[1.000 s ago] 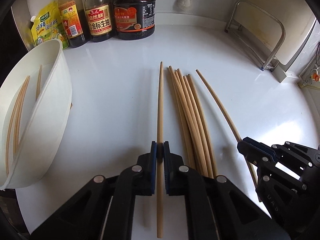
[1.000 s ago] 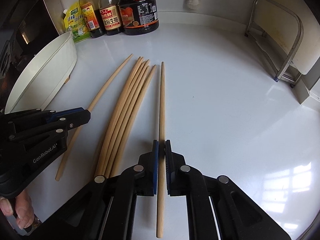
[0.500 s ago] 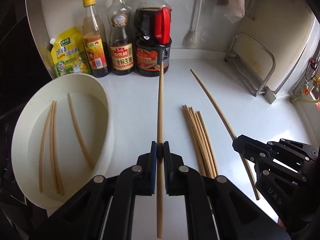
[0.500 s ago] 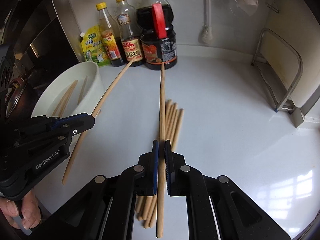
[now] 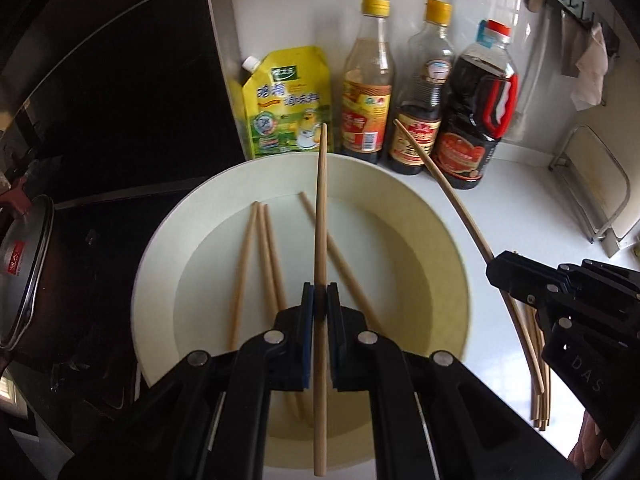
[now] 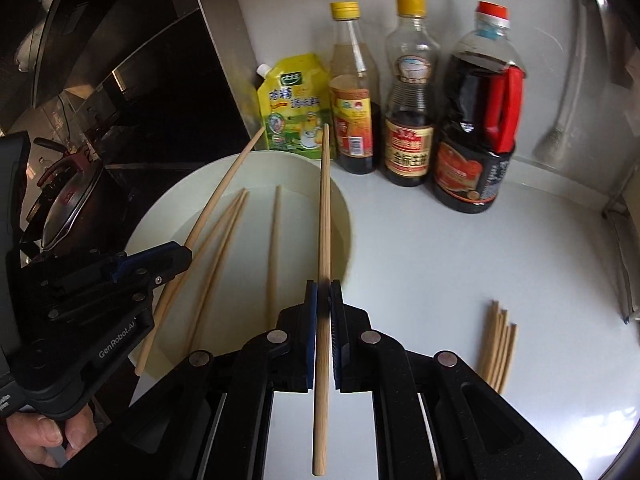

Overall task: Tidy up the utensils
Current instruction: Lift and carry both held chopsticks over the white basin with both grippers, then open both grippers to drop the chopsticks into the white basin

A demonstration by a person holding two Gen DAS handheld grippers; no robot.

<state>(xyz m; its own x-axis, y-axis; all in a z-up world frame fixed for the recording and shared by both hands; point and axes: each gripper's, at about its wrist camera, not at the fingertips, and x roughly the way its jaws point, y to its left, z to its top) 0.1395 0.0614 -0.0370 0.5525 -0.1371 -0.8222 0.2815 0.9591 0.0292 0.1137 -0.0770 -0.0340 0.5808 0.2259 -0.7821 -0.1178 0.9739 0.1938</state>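
The left gripper (image 5: pixel 320 298) has its jaws clamped on one wooden chopstick (image 5: pixel 321 216) that points to 12 o'clock above the white basin (image 5: pixel 448 240). Three chopsticks in the basin (image 5: pixel 256 264) lie on its floor, two side by side and one slanting apart from them. The right gripper (image 6: pixel 323 294) is likewise pressed tight on a second chopstick (image 6: pixel 325 200), held over the basin's 3 o'clock rim. On the white worktop (image 6: pixel 460 264), at 4 o'clock from that gripper, rests a loose bundle of chopsticks (image 6: pixel 498 346). At 12 o'clock stand a yellow pouch (image 5: pixel 288 102) and three sauce bottles (image 5: pixel 416 88) against the wall.
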